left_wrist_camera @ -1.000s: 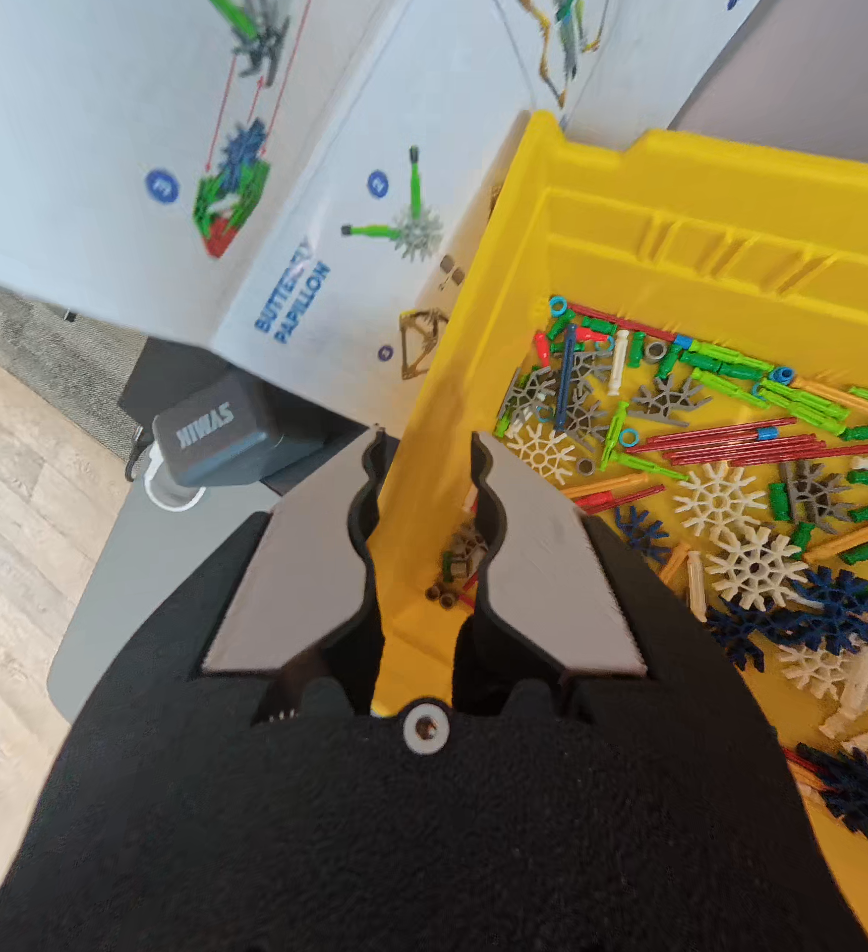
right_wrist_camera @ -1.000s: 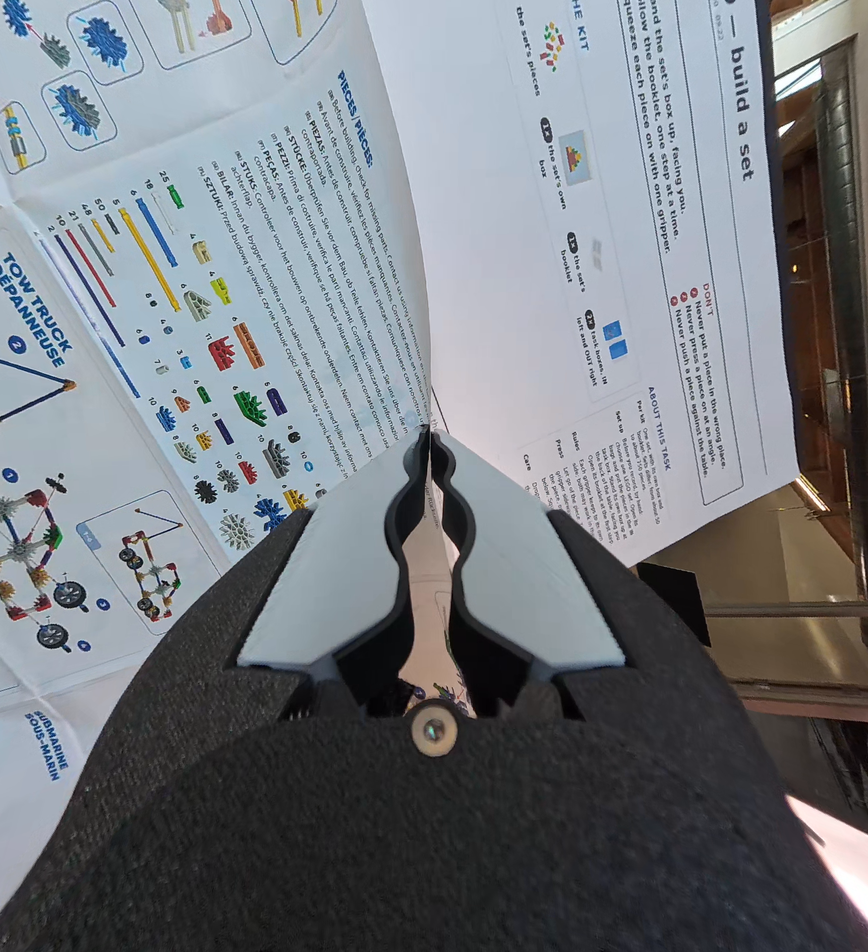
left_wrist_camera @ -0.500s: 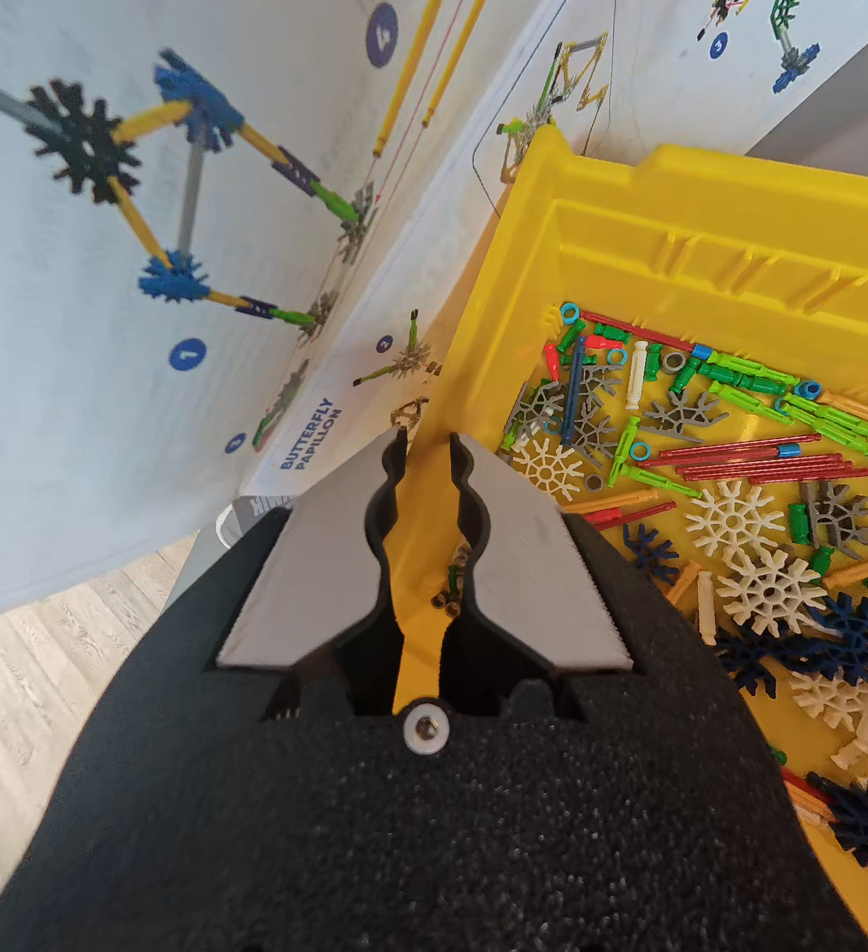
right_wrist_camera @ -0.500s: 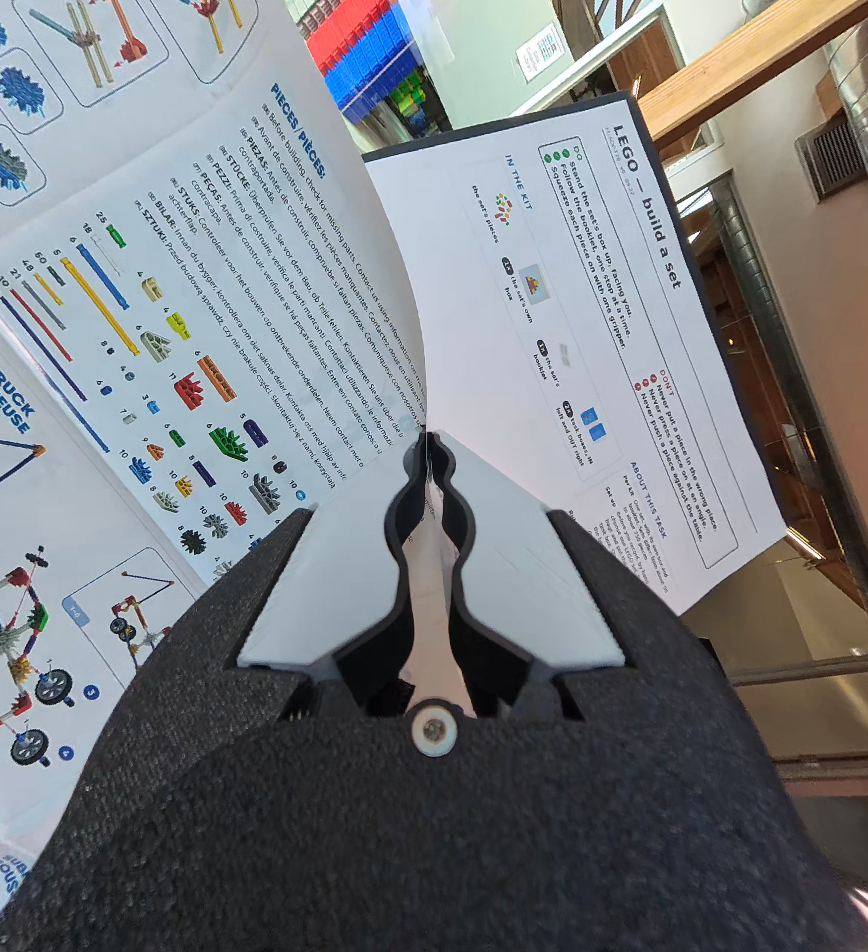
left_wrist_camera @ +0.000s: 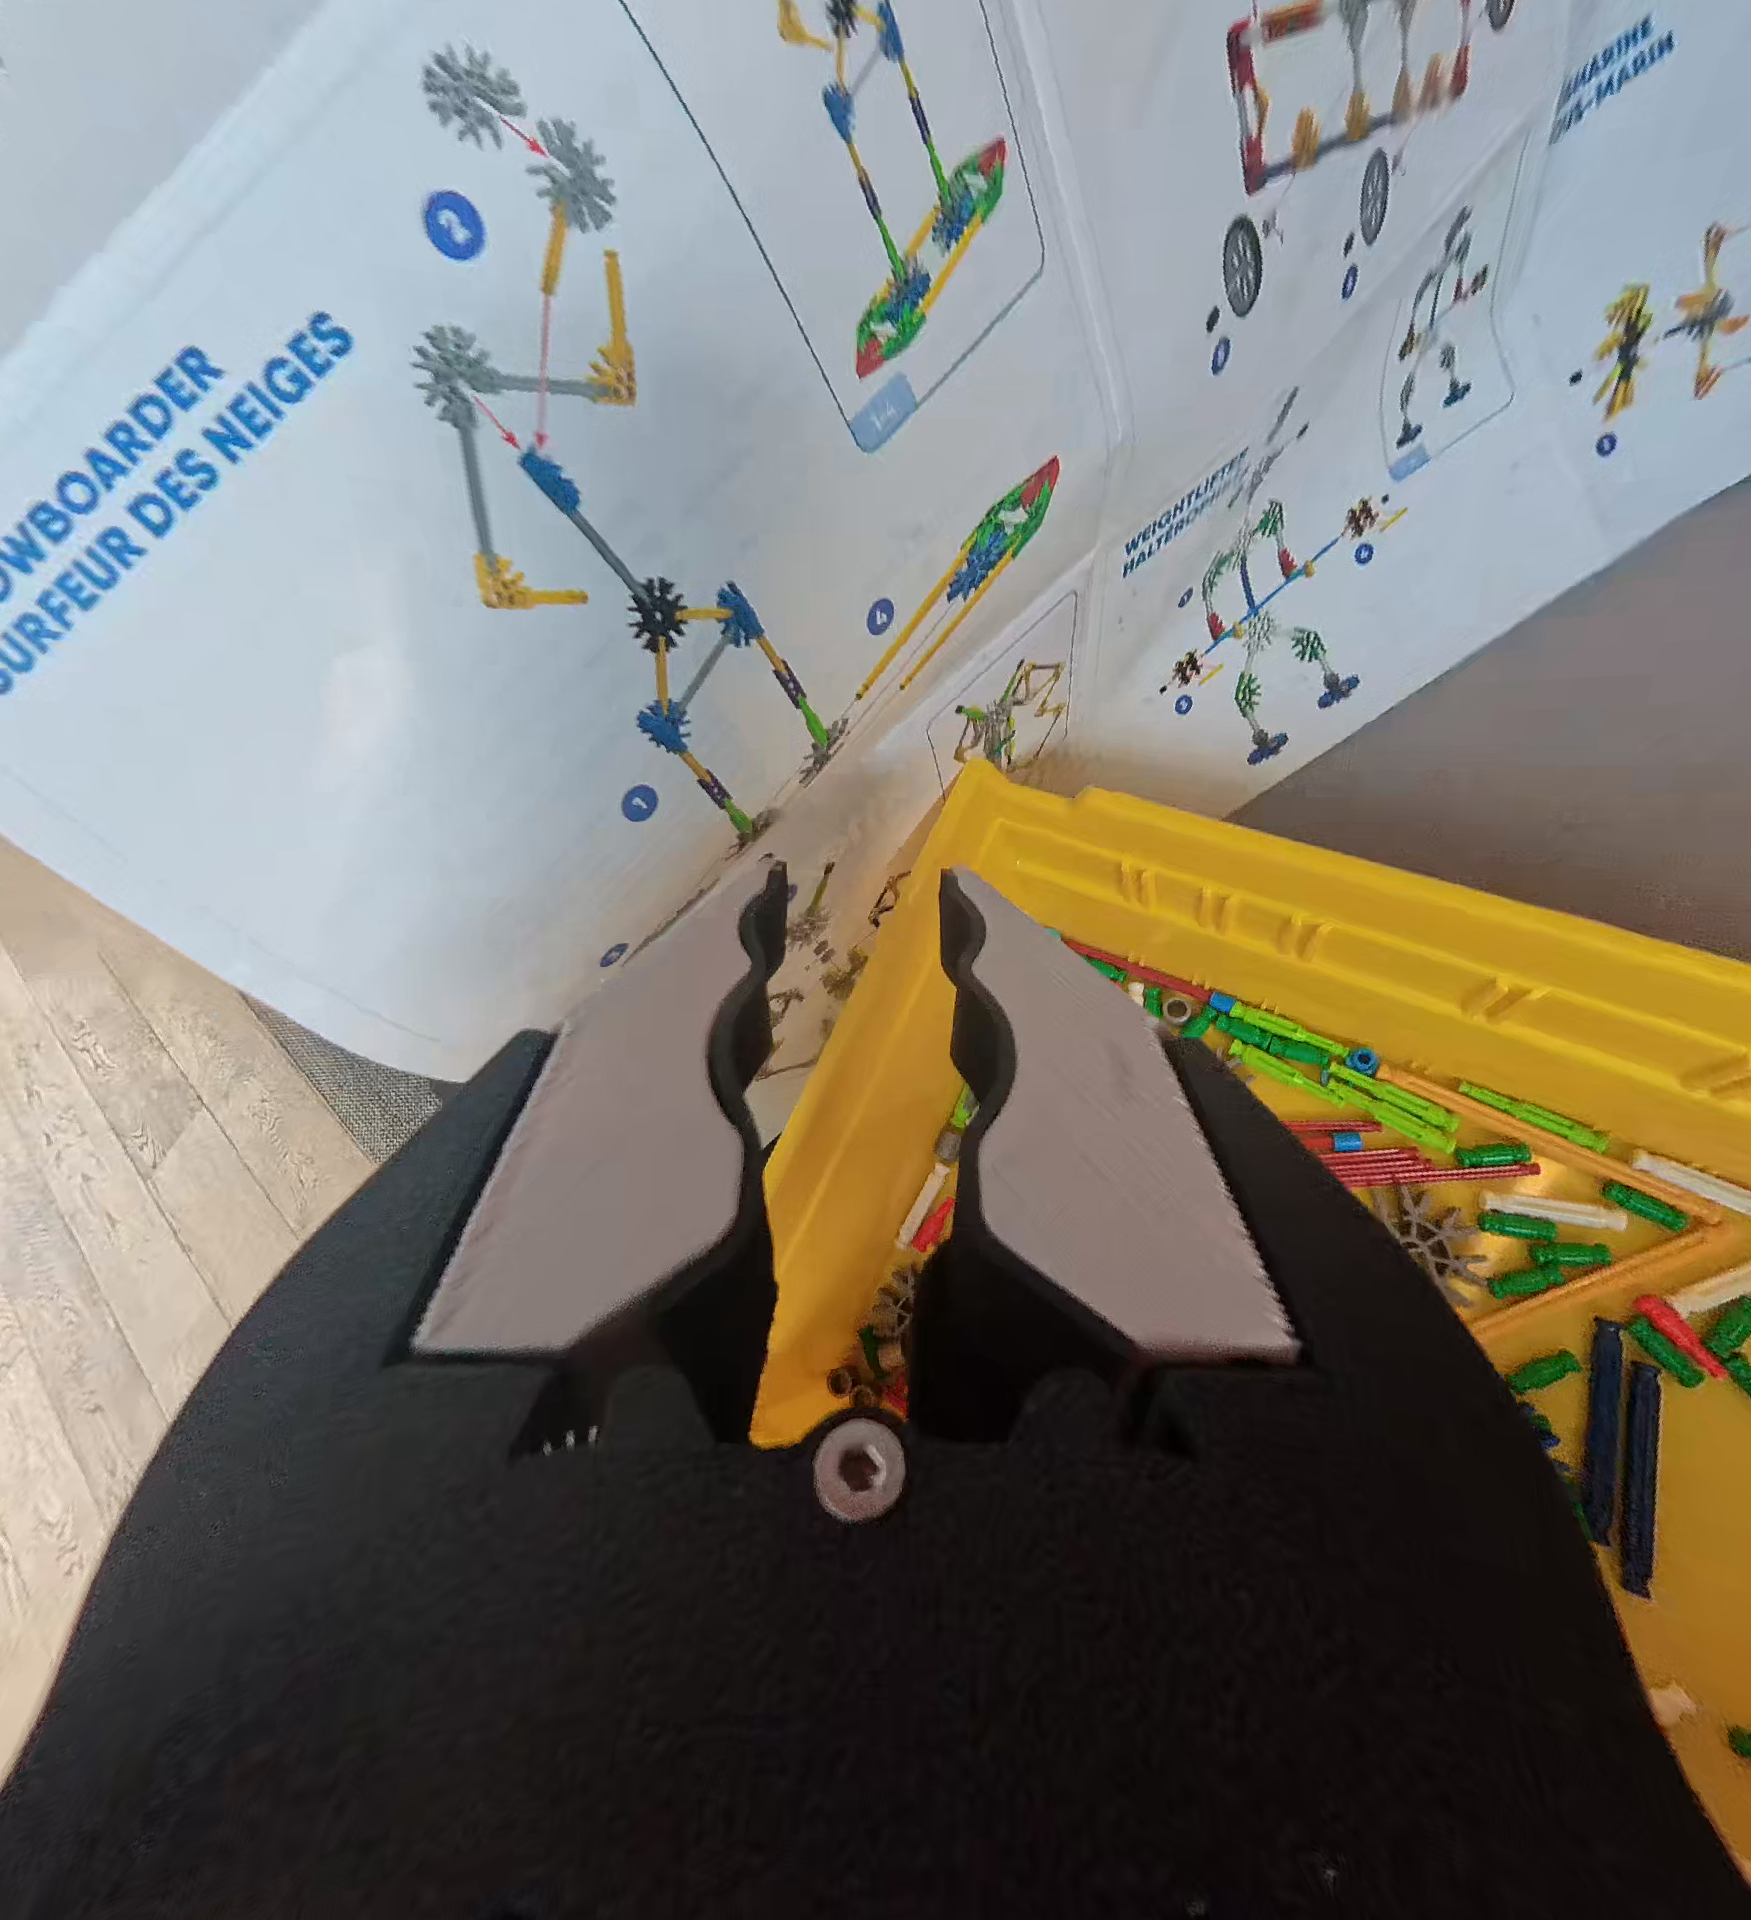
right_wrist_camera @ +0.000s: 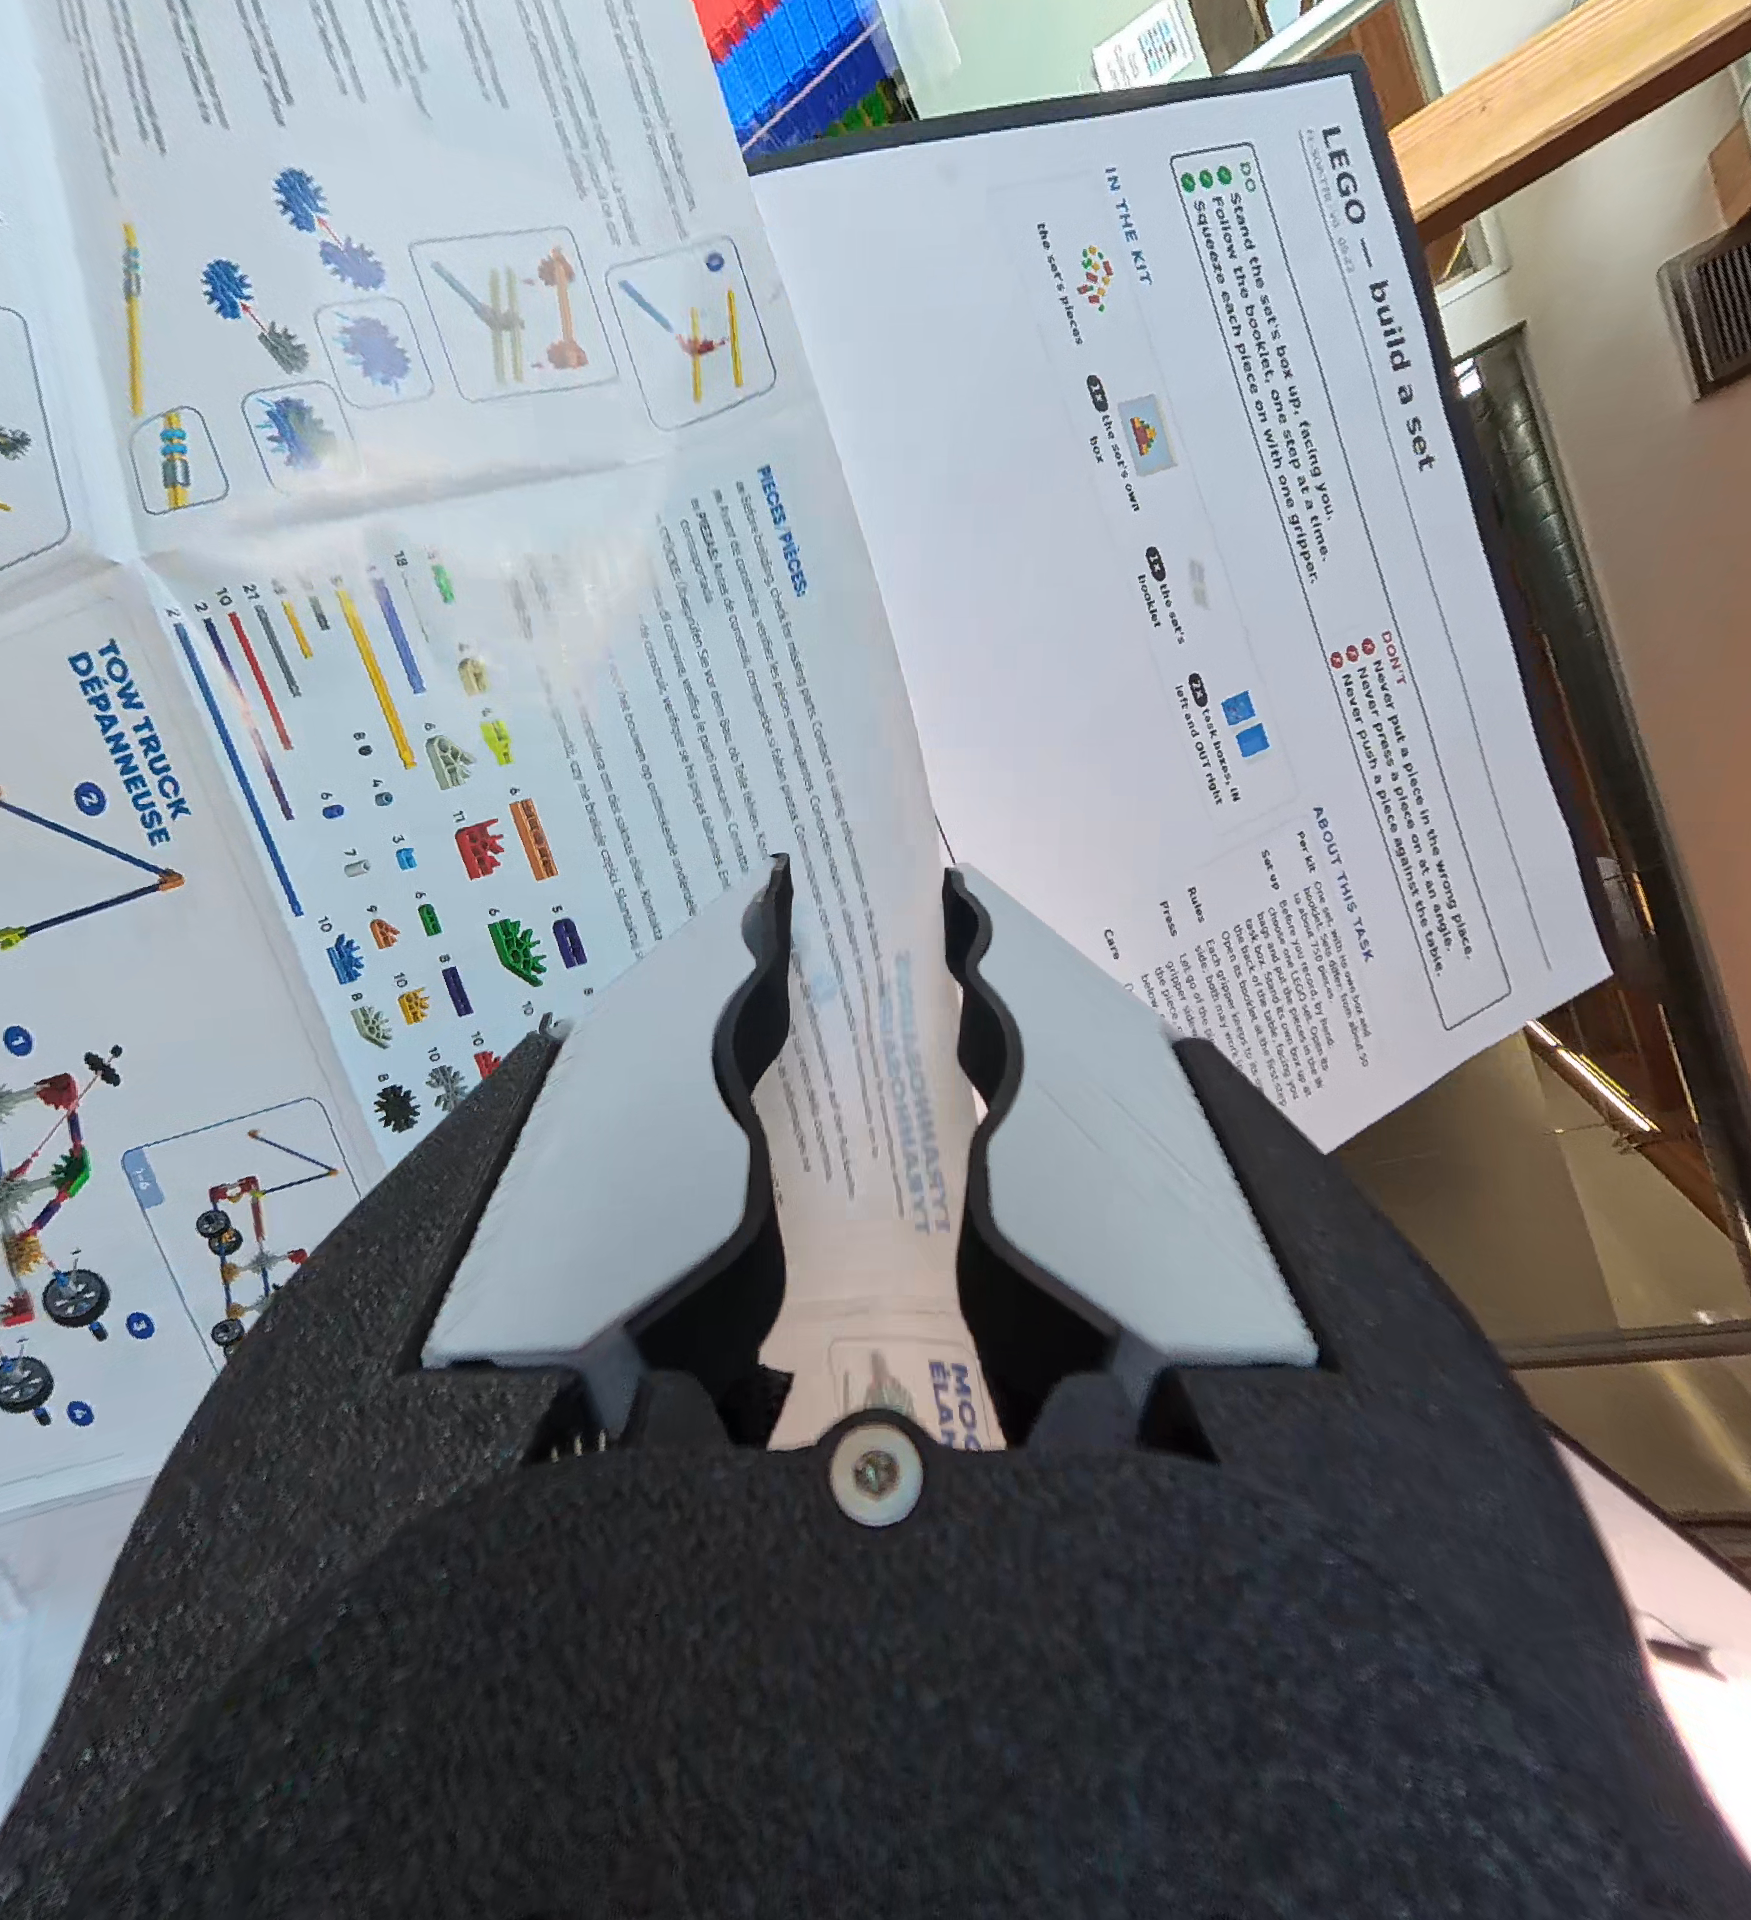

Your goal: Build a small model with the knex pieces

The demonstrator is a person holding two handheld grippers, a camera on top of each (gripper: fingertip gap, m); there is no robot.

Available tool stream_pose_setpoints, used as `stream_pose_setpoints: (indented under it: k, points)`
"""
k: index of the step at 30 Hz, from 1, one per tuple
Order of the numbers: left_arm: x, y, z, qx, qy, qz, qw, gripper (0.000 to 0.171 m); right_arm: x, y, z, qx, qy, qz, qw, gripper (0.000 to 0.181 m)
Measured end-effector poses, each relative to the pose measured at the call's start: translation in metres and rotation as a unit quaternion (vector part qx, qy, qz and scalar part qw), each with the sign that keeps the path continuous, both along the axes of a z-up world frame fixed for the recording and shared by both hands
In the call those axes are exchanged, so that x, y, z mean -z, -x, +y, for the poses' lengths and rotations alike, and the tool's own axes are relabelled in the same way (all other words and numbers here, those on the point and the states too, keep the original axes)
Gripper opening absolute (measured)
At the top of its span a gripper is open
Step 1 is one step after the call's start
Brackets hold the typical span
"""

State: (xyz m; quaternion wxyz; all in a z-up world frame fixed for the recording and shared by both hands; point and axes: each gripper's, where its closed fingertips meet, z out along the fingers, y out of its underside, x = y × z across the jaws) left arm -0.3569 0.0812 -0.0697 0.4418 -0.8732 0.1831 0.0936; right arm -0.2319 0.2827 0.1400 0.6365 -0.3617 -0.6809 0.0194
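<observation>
A large folded instruction sheet [left_wrist_camera: 331, 520] with coloured build diagrams stands behind a yellow bin [left_wrist_camera: 1370, 935] of loose construction rods and connectors [left_wrist_camera: 1473, 1195]. My left gripper [left_wrist_camera: 860, 873] is open and empty, its jaws either side of the bin's near left wall, close to the sheet's lower edge. In the right wrist view the same sheet [right_wrist_camera: 435, 623] fills the left half. My right gripper [right_wrist_camera: 866, 871] is open, and a curved flap of the sheet [right_wrist_camera: 871, 1091] runs between its jaws without being pinched.
A white printed card on a dark board [right_wrist_camera: 1162, 520] stands upright behind the sheet. A grey tabletop [left_wrist_camera: 1629, 727] lies beyond the bin and wood-look floor [left_wrist_camera: 71, 1143] lies to the left. A wooden beam and metal railings [right_wrist_camera: 1681, 1039] are at the right. The gap from one gripper's tips to the other's is roughly 30 cm.
My right gripper has opened, letting go of the sheet edge it pinched. My left gripper narrowed, then opened wider. The sheet now fills more of the left wrist view.
</observation>
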Motion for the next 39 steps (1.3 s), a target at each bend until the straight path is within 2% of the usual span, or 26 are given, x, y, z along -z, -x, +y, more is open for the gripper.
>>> stream_pose_setpoints:
  k: [4,7,10,14,17,19,22,24,26,28,30,33,36,38,39]
  points:
    - [-0.021,-0.010,0.010,-0.007,-0.039,0.007,0.999,0.029,0.001,-0.029,-0.021,-0.022,0.023,0.009,0.999,0.053]
    - [-0.032,-0.022,0.015,-0.001,-0.060,0.014,0.998,0.029,0.015,-0.074,-0.050,-0.046,0.056,0.009,0.997,0.058]
    - [-0.040,-0.039,0.020,0.016,-0.070,0.022,0.997,0.029,0.054,-0.139,-0.065,-0.034,0.099,-0.023,0.994,0.059]
    - [-0.054,-0.071,0.034,0.054,-0.072,0.069,0.994,0.032,0.112,-0.244,-0.045,0.044,0.174,-0.063,0.982,0.060]
    - [-0.069,-0.109,0.060,0.091,-0.051,0.100,0.990,0.046,0.153,-0.323,-0.015,0.128,0.260,-0.075,0.954,0.061]
    - [-0.088,-0.140,0.088,0.120,-0.057,0.146,0.980,0.046,0.186,-0.366,-0.003,0.177,0.345,-0.091,0.917,0.068]
    - [-0.113,-0.186,0.141,0.157,-0.057,0.231,0.959,0.051,0.232,-0.397,-0.018,0.188,0.461,-0.101,0.861,0.075]
    - [-0.124,-0.204,0.182,0.169,-0.053,0.296,0.939,0.055,0.255,-0.407,-0.038,0.180,0.488,-0.122,0.845,0.083]
    - [-0.130,-0.203,0.220,0.161,-0.038,0.331,0.929,0.056,0.268,-0.420,-0.058,0.174,0.490,-0.135,0.843,0.092]
    - [-0.131,-0.194,0.246,0.151,-0.012,0.339,0.929,0.063,0.280,-0.438,-0.074,0.166,0.482,-0.151,0.847,0.094]
    - [-0.128,-0.198,0.259,0.171,0.008,0.328,0.929,0.062,0.298,-0.460,-0.080,0.164,0.446,-0.183,0.861,0.094]
    - [-0.114,-0.203,0.268,0.188,0.050,0.310,0.931,0.048,0.334,-0.485,-0.075,0.161,0.357,-0.263,0.882,0.090]
    - [-0.122,-0.201,0.278,0.180,0.036,0.343,0.921,0.005,0.356,-0.488,-0.060,0.155,0.262,-0.316,0.899,0.060]
    - [-0.124,-0.199,0.277,0.180,0.048,0.347,0.919,0.000,0.362,-0.485,-0.049,0.151,0.198,-0.344,0.905,0.029]
    - [-0.125,-0.196,0.277,0.179,0.053,0.353,0.917,0.000,0.363,-0.482,-0.048,0.141,0.181,-0.351,0.908,0.025]
